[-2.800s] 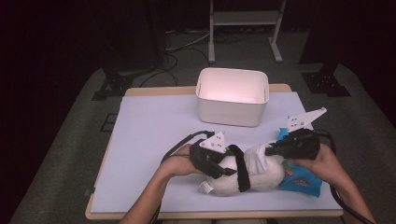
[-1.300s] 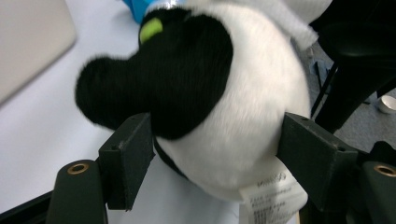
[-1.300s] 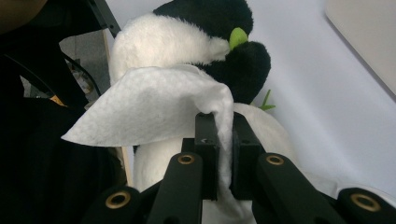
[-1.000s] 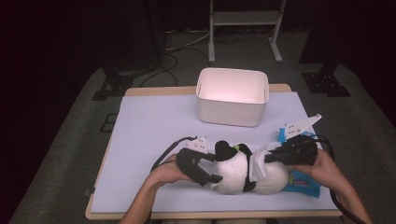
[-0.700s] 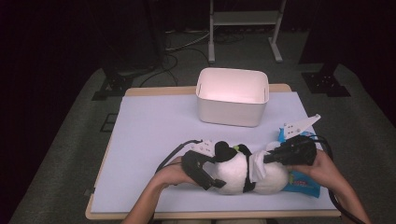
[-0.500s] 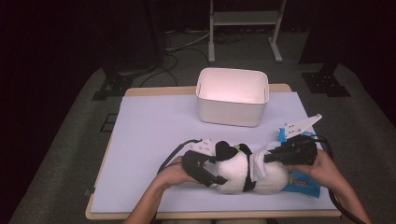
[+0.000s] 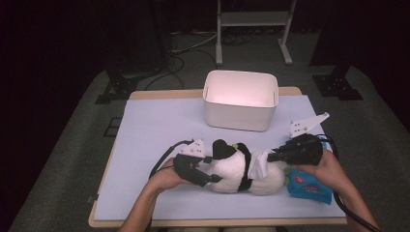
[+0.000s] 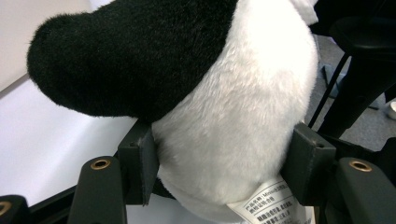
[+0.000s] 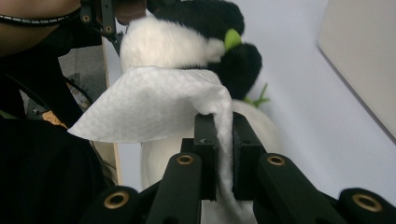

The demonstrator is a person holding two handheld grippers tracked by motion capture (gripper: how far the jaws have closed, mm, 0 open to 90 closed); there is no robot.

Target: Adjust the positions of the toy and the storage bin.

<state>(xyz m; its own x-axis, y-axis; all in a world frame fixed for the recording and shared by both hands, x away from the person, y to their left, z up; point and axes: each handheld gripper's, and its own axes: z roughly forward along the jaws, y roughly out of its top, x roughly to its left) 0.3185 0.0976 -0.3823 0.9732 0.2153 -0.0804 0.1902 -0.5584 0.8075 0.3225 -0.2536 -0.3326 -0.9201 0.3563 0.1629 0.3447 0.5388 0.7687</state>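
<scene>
Plush black-and-white panda toy [image 7: 239,169]; crumpled white wipe [image 7: 257,163] against it

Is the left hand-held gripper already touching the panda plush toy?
Touching. In the left gripper view, both pads of the left hand-held gripper, whose jaws have just been closing, press into the white fur of the panda plush toy.

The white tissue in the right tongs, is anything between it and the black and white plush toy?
Nothing visible: the white tissue, pinched in the right tongs, hangs directly against the black and white plush toy, which the left tongs clasp.
</scene>
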